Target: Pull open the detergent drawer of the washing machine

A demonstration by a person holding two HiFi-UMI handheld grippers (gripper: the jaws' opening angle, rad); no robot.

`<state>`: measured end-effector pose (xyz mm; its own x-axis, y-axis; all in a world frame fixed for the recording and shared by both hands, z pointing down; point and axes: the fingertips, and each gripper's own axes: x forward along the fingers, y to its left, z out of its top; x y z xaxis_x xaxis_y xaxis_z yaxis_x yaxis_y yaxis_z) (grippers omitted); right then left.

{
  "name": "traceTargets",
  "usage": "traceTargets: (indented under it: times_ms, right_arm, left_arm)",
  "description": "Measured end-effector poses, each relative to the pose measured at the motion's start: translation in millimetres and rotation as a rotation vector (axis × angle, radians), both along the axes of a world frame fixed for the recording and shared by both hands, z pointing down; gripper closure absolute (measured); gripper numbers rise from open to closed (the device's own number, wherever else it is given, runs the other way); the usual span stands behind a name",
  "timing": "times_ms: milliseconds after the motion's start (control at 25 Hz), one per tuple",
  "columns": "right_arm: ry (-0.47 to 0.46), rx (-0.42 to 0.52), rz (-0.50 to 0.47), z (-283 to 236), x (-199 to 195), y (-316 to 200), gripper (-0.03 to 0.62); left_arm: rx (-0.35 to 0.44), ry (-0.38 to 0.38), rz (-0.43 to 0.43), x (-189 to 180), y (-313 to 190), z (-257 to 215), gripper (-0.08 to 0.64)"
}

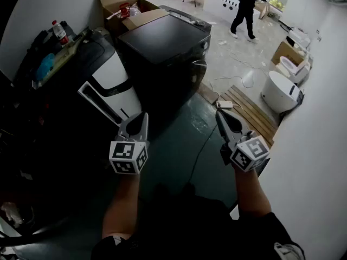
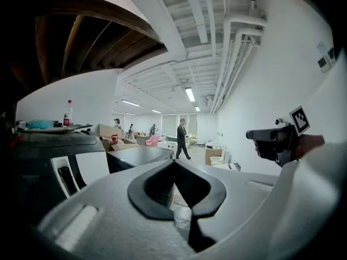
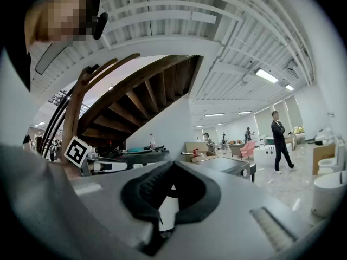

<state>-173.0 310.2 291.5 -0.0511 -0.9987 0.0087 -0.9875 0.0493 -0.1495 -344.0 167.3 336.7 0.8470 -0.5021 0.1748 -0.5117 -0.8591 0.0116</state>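
Note:
A black-and-white washing machine [image 1: 95, 64] stands at the left, with a long white drawer front [image 1: 100, 104] low on its white panel. In the left gripper view that machine [image 2: 51, 156] lies left of the jaws. My left gripper [image 1: 142, 116] hovers just right of the machine's front, shut and empty, its tips [image 2: 174, 162] meeting. Further right, my right gripper [image 1: 219, 114] is also shut with nothing in it, over the dark floor. Its own view shows closed tips [image 3: 172, 164] and the left gripper's marker cube [image 3: 76, 150].
A black top-loading machine [image 1: 162, 39] stands just beyond the grippers, cardboard boxes [image 1: 122, 4] behind it. Wooden planks [image 1: 249, 110] and white toilets [image 1: 282, 91] lie at the right by a white wall. A cable [image 1: 203, 142] crosses the floor. A person [image 1: 245, 7] walks far back.

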Motion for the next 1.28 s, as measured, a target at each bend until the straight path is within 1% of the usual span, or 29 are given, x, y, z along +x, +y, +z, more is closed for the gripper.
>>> traceTargets:
  times_ms: [120,240,480,720,960,1120,1280]
  right_arm:
    - [0.018,0.009,0.015,6.8,10.2,8.1,0.591]
    - [0.015,0.005,0.019,10.5,14.7,14.6,0.591]
    - [-0.048,0.015,0.048,17.4,33.5,30.7,0.591]
    - [-0.108,0.024,0.075,24.6,64.5,61.3,0.589]
    - [-0.126,0.0,0.108,45.9,90.4,92.0,0.589]
    - [-0.127,-0.026,0.102,56.3,98.7,94.0,0.589]
    - [-0.117,-0.045,0.1,61.6,109.9,78.6,0.589]
  left_arm:
    - [-0.001,-0.002,0.003,5.9,3.4,1.0,0.549]
    - [-0.003,-0.004,0.004,11.3,7.1,0.4,0.549]
    - [0.002,-0.009,0.024,29.7,18.1,-0.3,0.549]
    - [0.004,-0.012,0.055,69.3,43.6,0.5,0.549]
    - [0.006,-0.025,0.091,103.6,72.8,11.7,0.549]
    - [-0.006,-0.031,0.099,119.2,71.1,20.0,0.549]
    - [-0.018,-0.027,0.101,132.9,54.3,26.9,0.549]
